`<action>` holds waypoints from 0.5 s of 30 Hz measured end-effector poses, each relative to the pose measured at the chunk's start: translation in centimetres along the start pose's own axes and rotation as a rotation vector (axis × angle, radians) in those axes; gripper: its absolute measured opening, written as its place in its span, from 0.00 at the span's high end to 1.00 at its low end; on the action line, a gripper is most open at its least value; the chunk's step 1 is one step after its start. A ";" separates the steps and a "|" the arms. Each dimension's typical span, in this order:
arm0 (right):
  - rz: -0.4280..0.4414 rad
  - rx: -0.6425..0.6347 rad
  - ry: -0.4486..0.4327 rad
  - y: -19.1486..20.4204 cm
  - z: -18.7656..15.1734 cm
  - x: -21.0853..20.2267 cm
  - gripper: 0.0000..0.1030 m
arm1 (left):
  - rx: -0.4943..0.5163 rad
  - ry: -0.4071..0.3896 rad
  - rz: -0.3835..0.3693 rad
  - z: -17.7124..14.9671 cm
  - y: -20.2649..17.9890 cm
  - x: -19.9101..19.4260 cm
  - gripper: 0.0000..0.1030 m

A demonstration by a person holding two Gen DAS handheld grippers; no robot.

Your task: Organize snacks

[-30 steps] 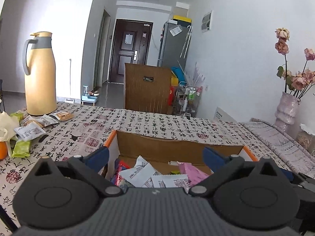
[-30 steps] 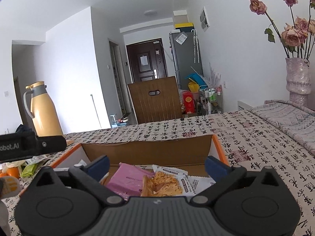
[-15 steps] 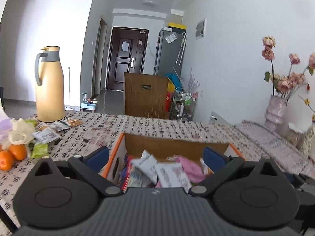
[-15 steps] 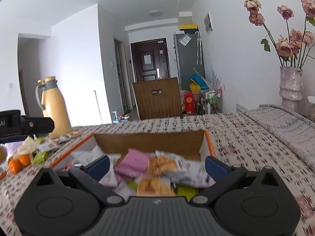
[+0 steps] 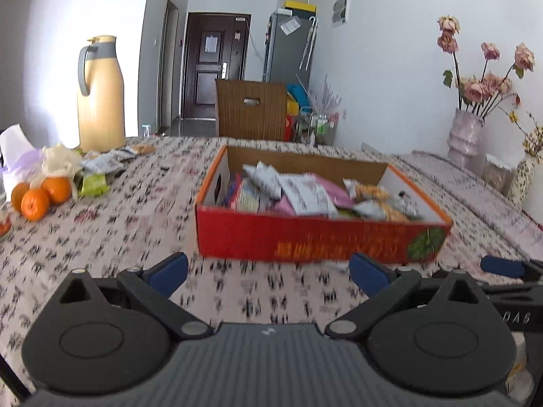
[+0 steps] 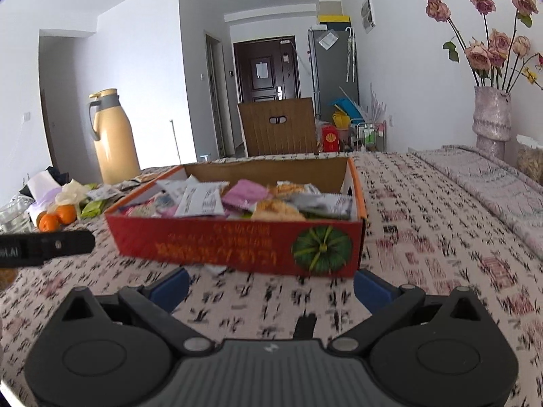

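Note:
A red cardboard box (image 5: 319, 237) (image 6: 237, 244) with a pumpkin picture stands on the patterned tablecloth, holding several snack packets (image 5: 305, 193) (image 6: 258, 198). My left gripper (image 5: 268, 273) hangs open in front of the box's near wall, nothing between its blue fingertips. My right gripper (image 6: 271, 286) is likewise open and empty, a little short of the box. A few loose snack packets (image 5: 101, 166) (image 6: 98, 196) lie at the left near the jug. The right gripper's side shows at the right edge of the left wrist view.
A yellow thermos jug (image 5: 100, 95) (image 6: 115, 135) stands back left. Oranges (image 5: 39, 195) (image 6: 56, 218) and crumpled white bags lie at the left. A vase of dried roses (image 5: 465, 135) (image 6: 490, 118) stands at the right. A wooden chair back (image 5: 251, 110) rises behind the table.
Both grippers have pulled back and up from over the box; its red front wall now shows whole. Both remain open and empty.

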State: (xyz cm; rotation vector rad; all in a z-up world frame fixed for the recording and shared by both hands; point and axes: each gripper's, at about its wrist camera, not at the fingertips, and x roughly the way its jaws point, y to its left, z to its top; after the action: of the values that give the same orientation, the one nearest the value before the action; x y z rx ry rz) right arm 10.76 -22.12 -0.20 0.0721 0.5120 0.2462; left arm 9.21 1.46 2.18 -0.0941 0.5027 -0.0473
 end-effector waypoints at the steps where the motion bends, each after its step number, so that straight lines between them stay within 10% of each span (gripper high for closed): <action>1: 0.001 -0.001 0.003 0.1 -0.2 -0.3 0.00 | -0.002 0.006 -0.001 -0.3 0.0 -0.1 0.00; 15: -0.003 0.010 0.030 0.2 -2.0 -2.2 0.00 | 0.003 0.031 -0.017 -2.5 0.0 -2.2 0.00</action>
State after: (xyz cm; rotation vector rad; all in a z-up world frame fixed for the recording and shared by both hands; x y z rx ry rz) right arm 7.92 -22.44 -0.87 0.0772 0.5431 0.2417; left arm 6.09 1.44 1.01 -0.0950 0.5332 -0.0657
